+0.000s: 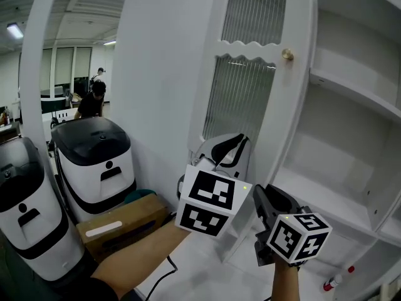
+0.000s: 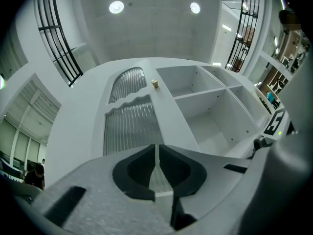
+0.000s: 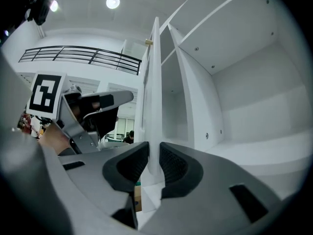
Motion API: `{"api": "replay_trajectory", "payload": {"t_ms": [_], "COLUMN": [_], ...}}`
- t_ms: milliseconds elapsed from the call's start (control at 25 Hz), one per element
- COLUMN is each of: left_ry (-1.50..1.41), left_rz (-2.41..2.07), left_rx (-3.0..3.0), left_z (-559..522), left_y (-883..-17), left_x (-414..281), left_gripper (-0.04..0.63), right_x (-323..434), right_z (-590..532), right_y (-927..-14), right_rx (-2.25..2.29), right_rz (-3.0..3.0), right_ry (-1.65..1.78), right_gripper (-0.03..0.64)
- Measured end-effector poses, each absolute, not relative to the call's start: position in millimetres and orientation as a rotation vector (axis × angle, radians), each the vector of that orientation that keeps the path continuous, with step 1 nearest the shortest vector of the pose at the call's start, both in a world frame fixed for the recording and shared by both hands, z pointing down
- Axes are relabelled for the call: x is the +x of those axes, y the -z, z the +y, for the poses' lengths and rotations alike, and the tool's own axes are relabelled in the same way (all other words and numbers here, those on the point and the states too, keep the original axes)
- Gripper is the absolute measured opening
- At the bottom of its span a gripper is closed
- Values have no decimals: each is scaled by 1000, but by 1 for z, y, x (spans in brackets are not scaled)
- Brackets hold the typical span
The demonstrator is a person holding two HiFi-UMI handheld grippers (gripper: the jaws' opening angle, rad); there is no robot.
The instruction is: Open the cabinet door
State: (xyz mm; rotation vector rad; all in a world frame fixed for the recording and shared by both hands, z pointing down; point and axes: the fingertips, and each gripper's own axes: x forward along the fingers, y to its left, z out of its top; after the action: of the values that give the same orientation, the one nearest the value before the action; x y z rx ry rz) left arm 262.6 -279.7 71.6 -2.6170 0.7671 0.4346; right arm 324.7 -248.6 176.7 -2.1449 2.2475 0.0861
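Observation:
The white cabinet door, with ribbed glass panels and a small brass knob, stands swung open from the cabinet. My right gripper is low on the door's free edge. In the right gripper view that edge runs straight between the right gripper's pads, which press on it from both sides. My left gripper hovers in front of the lower glass panel, apart from it. In its own view the left gripper shows only a hairline slit between the pads and holds nothing, with the door and knob beyond.
Bare white shelves fill the open cabinet at right. A red-capped marker lies on a low shelf. Two white-and-black machines and a cardboard box stand on the floor at left. A person is far behind.

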Motion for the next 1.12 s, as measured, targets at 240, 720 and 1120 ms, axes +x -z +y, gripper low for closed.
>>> {"api": "replay_trajectory", "payload": {"t_ms": [240, 720, 1120], "left_ry": [-386, -215, -199], "left_rz": [854, 1002, 1080], "left_rx": [-2633, -2726, -2787], "left_z": [-272, -260, -251], "left_y": [-100, -160, -182], "left_x": [246, 237, 223], "left_gripper": [34, 19, 14], "right_x": [315, 303, 285], "right_z": [-241, -233, -228], "right_y": [-177, -179, -180], "right_rx": [-2129, -2126, -2073], "right_rz": [2255, 2260, 2307], "right_ry": [-94, -104, -118], "right_gripper": [74, 72, 69]}}
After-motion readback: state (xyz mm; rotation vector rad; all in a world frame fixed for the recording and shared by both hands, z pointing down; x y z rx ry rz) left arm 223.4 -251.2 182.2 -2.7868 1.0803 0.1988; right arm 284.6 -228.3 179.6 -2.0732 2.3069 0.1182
